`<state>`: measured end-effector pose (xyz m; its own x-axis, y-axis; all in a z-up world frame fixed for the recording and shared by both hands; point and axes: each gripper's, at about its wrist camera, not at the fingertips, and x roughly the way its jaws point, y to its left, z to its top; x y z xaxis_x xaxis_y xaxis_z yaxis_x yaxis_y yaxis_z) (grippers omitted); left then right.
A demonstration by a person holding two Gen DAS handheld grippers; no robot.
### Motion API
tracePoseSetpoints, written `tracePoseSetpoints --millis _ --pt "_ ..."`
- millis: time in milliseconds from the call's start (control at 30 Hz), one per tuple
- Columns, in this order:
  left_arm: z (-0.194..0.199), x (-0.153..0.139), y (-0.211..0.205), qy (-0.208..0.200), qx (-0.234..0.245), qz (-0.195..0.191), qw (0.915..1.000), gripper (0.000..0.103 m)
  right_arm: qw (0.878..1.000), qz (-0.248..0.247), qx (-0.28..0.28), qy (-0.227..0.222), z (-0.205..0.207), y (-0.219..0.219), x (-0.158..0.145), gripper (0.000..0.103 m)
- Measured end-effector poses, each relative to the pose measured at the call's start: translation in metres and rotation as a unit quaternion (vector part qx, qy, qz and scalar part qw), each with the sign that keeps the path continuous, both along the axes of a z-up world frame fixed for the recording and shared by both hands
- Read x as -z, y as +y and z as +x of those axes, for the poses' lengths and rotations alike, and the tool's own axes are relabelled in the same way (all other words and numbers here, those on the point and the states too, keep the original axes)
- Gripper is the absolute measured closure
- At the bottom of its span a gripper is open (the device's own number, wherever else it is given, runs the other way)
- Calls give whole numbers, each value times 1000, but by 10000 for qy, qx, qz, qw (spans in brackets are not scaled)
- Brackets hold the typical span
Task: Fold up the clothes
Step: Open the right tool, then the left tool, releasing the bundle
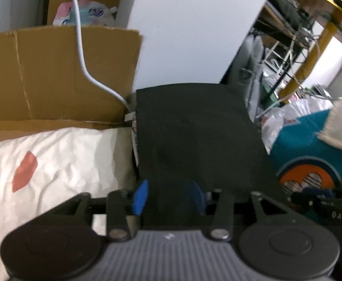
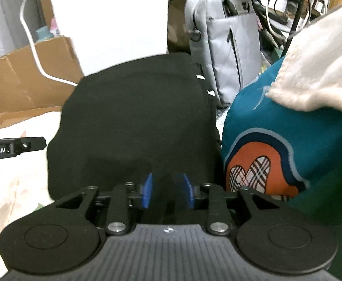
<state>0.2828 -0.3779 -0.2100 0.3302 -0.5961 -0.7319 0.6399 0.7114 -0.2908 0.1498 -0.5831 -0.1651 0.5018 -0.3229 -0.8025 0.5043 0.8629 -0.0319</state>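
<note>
A folded black garment (image 1: 194, 135) lies on the bed, straight ahead of both grippers. My left gripper (image 1: 168, 195) hangs over its near left edge, blue pads wide apart and pressing on nothing. In the right wrist view the same black garment (image 2: 133, 121) fills the middle. My right gripper (image 2: 167, 193) stands at its near edge with a gap between the pads; the dark cloth shows in the gap but is not pinched. A teal garment (image 2: 288, 140) with an orange heart print lies to the right, with a cream cloth (image 2: 316, 75) on top of it.
A white sheet (image 1: 60, 159) with a red patch covers the bed at left. Behind it is an open cardboard box (image 1: 58, 75) with a white cable (image 1: 79, 46) hanging over it. A grey backpack (image 2: 224, 42) and cluttered shelves (image 1: 288, 35) stand beyond the clothes.
</note>
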Motion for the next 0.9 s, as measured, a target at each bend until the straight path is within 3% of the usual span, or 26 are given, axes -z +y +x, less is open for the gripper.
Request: tracePoseSetpoints --millis 67,167,333,433,533,600,700,900 --pt "-8 -11 7 -26 -51 15 10000 39 9999 -20 -20 -97 -6 7 -9 60" --pt "-20 -26 24 7 -161 -17 9999 38 9998 -22 -71 -197 -15 20 -21 55" --pt "-36 -45 46 -75 -287 -18 9996 28 9993 -15 -182 -333 -26 38 -36 54" --pt "-45 -55 56 -139 -320 -16 9994 27 9991 -1 -193 -388 -32 45 -43 52" --pt "-52 -64 65 -194 -356 -7 9992 23 9987 -16 -211 -473 -39 51 -51 40" --pt "-54 -68 71 -201 -447 8 9988 21 9983 -17 -216 -536 -43 55 -56 39" --pt "-59 -76 79 -250 -609 30 9978 17 9980 90 -240 -570 -49 62 -61 25" --pt "-64 -93 92 -276 -1096 61 9936 0 9973 97 -369 -622 -61 81 -74 7"
